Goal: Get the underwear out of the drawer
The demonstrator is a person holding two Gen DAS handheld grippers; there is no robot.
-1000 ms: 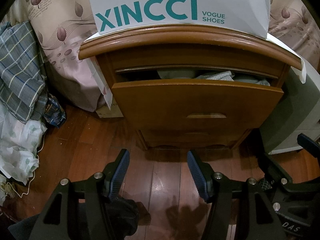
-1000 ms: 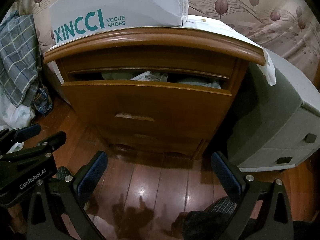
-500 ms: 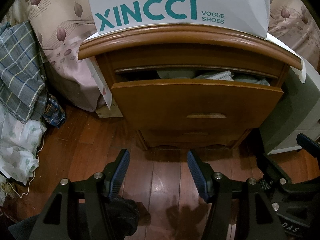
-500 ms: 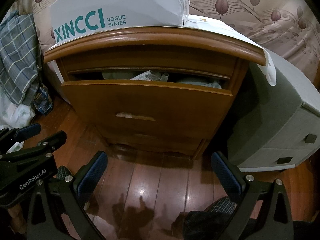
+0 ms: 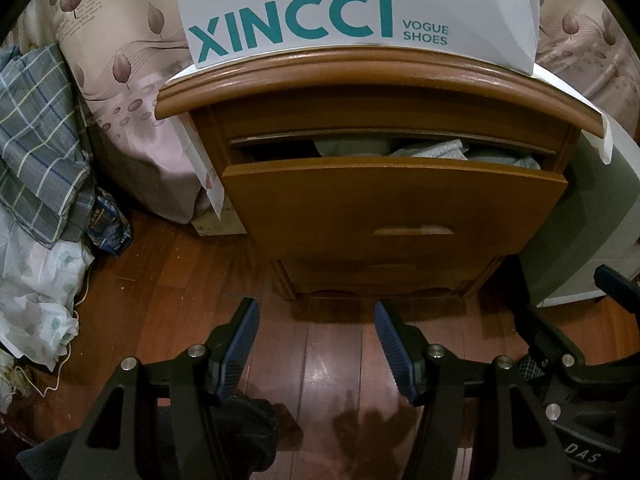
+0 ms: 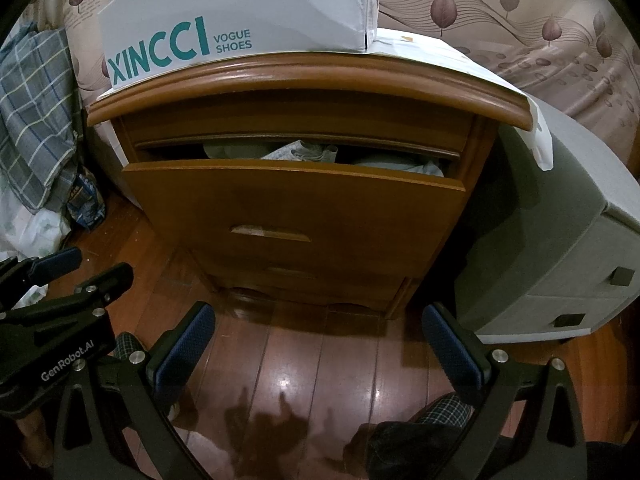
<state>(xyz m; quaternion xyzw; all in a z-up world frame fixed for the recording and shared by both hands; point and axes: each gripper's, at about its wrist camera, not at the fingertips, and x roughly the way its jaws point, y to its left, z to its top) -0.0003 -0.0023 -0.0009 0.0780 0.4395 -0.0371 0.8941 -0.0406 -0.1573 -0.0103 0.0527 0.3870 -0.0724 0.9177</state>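
left tongs (image 5: pixel 314 334): open, empty | right tongs (image 6: pixel 318 338): open, empty | underwear (image 5: pixel 430 149): above-ahead, lying crosswise in part-open top drawer (image 5: pixel 394 200) | neither hand clearly nearer

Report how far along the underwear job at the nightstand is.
Done: the top drawer of the wooden nightstand already stands pulled partly out, with folded fabric showing in the gap. In hand: nothing; the left tongs and right tongs are both open and empty above the wooden floor, short of the drawer. Left: reach in, grip a garment, lift it out.
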